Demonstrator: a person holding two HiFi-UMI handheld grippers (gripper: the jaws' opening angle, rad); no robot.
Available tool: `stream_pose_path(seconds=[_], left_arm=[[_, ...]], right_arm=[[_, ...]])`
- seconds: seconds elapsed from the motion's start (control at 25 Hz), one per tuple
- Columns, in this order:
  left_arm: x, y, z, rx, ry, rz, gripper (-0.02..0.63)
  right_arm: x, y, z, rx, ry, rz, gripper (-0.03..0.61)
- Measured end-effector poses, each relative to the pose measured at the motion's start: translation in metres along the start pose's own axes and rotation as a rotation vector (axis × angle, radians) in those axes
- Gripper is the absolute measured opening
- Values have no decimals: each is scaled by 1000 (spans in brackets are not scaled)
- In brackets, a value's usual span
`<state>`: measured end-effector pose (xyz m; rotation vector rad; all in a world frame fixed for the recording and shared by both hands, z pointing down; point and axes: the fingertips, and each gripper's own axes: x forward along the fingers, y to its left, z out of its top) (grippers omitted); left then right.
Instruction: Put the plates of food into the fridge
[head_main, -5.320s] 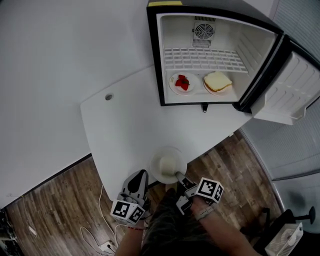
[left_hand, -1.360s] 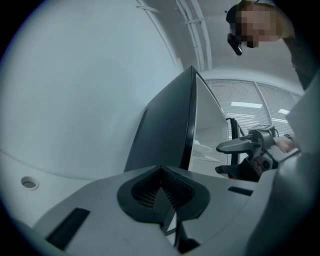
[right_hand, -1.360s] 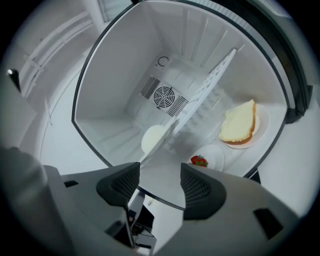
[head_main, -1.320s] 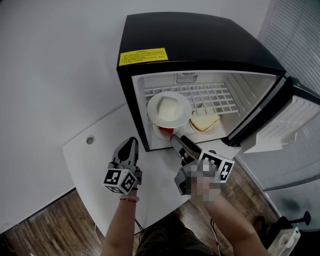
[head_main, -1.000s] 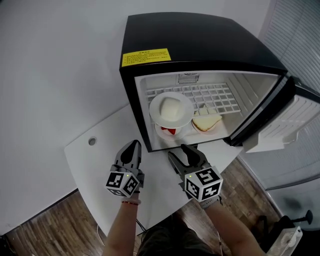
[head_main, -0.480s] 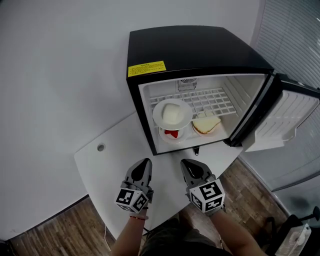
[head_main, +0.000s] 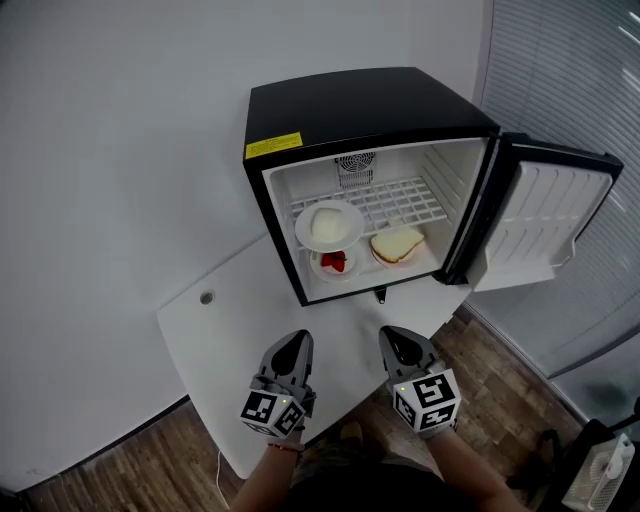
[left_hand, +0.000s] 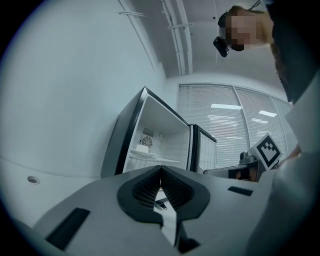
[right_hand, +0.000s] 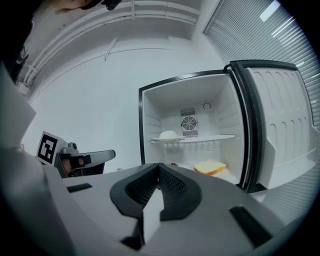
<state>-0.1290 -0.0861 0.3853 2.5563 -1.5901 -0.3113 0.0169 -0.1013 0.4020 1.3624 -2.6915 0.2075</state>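
Yellow label (head_main: 273, 146) at the left of the black fridge (head_main: 360, 100) top's near edge, print too small to read; nothing else legible.

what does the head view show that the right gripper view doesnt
Only the head view: the yellow label on the black fridge, the hole in the white table, and the wood floor.
Only the right gripper view: ceiling pipes, and the right gripper seen from behind its jaws, shut with nothing between them.
Both: the open fridge, the plate of white food on its wire shelf, the sandwich below, and the left gripper.
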Motion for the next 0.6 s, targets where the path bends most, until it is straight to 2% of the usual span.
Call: stream_pose_path(seconds=[0.2,0.6], left_arm=[[-12,-16,-5,-21,-8,11,8],[-17,-54,-5,-33,-17,-2,8]], right_arm=[[-30,-18,-2,23,-13,-44,6],[-73,-23,4,9,-31,-37,6]])
